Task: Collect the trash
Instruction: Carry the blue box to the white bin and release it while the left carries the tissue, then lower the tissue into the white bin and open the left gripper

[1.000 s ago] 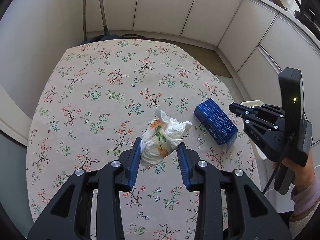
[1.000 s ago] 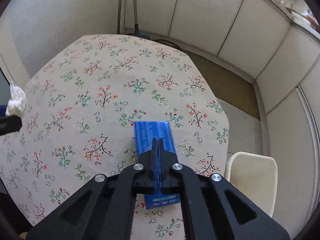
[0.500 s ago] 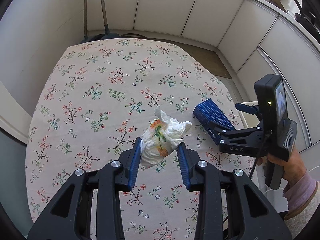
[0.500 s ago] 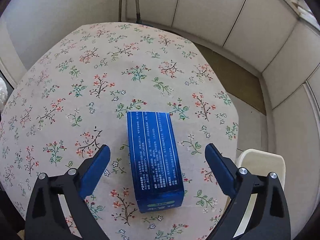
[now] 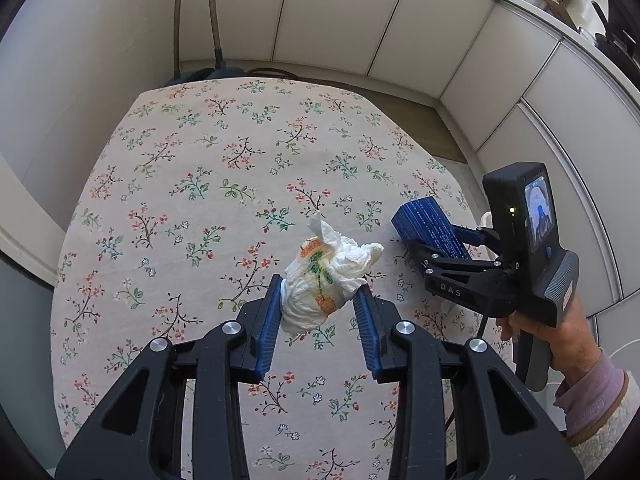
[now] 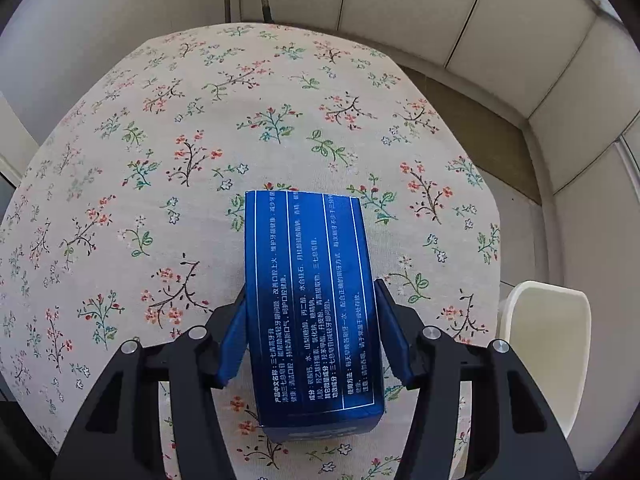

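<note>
A crumpled white tissue (image 5: 325,276) with orange and green stains sits between the blue pads of my left gripper (image 5: 318,298), which is shut on it and holds it above the floral tablecloth (image 5: 208,184). A blue carton (image 6: 310,300) with white Chinese print lies on the cloth (image 6: 168,168). My right gripper (image 6: 310,300) has its pads against both sides of the carton, closed on it. In the left wrist view the right gripper (image 5: 448,248) and the carton (image 5: 426,226) show at the right.
A cream-white bin (image 6: 546,344) stands on the floor just past the table's right edge. White cabinet doors (image 5: 360,20) run along the back and right. Two poles (image 5: 214,16) lean in the far corner. A hand in a pink sleeve (image 5: 568,344) holds the right gripper.
My right gripper opened wide, moved forward around the blue carton and closed onto its sides. My left gripper has held the tissue almost still.
</note>
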The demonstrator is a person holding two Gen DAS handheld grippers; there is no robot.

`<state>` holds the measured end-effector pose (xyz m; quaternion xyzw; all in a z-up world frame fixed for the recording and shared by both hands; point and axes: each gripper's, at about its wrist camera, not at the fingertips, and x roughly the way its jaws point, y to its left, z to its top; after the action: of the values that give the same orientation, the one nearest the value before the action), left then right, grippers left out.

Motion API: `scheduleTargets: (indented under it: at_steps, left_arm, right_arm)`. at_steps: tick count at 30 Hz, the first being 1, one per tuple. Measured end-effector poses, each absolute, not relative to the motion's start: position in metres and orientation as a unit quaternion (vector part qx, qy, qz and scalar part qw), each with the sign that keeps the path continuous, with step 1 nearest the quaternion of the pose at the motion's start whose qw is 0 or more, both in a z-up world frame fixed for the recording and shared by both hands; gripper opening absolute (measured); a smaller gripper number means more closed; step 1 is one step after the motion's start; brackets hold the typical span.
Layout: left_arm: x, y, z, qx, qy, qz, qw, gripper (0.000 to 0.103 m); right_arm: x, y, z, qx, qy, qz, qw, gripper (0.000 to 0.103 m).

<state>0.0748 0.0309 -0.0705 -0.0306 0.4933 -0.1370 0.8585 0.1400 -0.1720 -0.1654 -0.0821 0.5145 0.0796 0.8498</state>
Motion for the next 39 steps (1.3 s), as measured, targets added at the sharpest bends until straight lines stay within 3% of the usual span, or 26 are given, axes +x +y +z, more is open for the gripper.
scheduleTargets:
  at_steps: [14, 26, 27, 29, 30, 33, 39]
  left_arm:
    - [0.073, -0.012, -0.041, -0.047, 0.441, -0.159, 0.882, 0.033]
    - [0.059, -0.114, -0.025, -0.031, 0.376, -0.227, 0.898, 0.034]
    - [0.059, -0.124, -0.026, -0.032, 0.375, -0.234, 0.897, 0.034]
    - [0.061, -0.146, -0.026, -0.030, 0.372, -0.250, 0.893, 0.034]
    - [0.061, -0.157, -0.028, -0.026, 0.371, -0.255, 0.893, 0.034]
    - [0.066, -0.191, -0.028, -0.022, 0.368, -0.275, 0.888, 0.034]
    - [0.073, -0.251, -0.029, -0.018, 0.374, -0.310, 0.874, 0.034]
  right_arm:
    - [0.094, -0.222, -0.074, -0.053, 0.394, 0.007, 0.917, 0.056]
    - [0.046, -0.353, -0.042, 0.047, 0.307, -0.221, 0.924, 0.058]
    - [0.044, -0.362, -0.041, 0.061, 0.306, -0.235, 0.921, 0.061]
    - [0.036, -0.384, -0.039, 0.091, 0.301, -0.262, 0.913, 0.079]
    - [0.032, -0.392, -0.038, 0.100, 0.296, -0.272, 0.910, 0.082]
    - [0.018, -0.415, -0.031, 0.110, 0.284, -0.306, 0.902, 0.089]
    - [-0.022, -0.469, -0.026, 0.143, 0.275, -0.366, 0.878, 0.093]
